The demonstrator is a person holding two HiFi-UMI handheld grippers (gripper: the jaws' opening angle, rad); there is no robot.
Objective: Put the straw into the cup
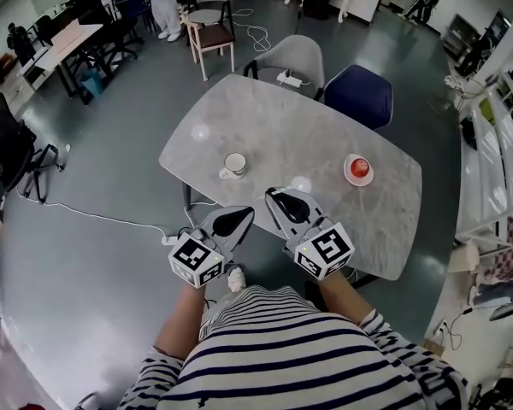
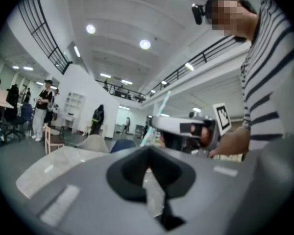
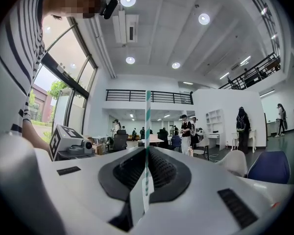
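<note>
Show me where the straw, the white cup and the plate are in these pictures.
straw (image 3: 147, 126): right gripper view, on its striped middle part.
white cup (image 1: 235, 163): head view, on its open top.
plate (image 1: 370, 177): head view, on its right rim.

Your worktop (image 1: 308, 131) is a pale grey, marbled slab with rounded corners. A white cup (image 1: 234, 164) stands on it to your left, near the front edge. Well apart from it, to your right, sits a white saucer (image 1: 369, 178) with something red on it. A small white object (image 1: 289, 79) lies at the far edge.
</note>
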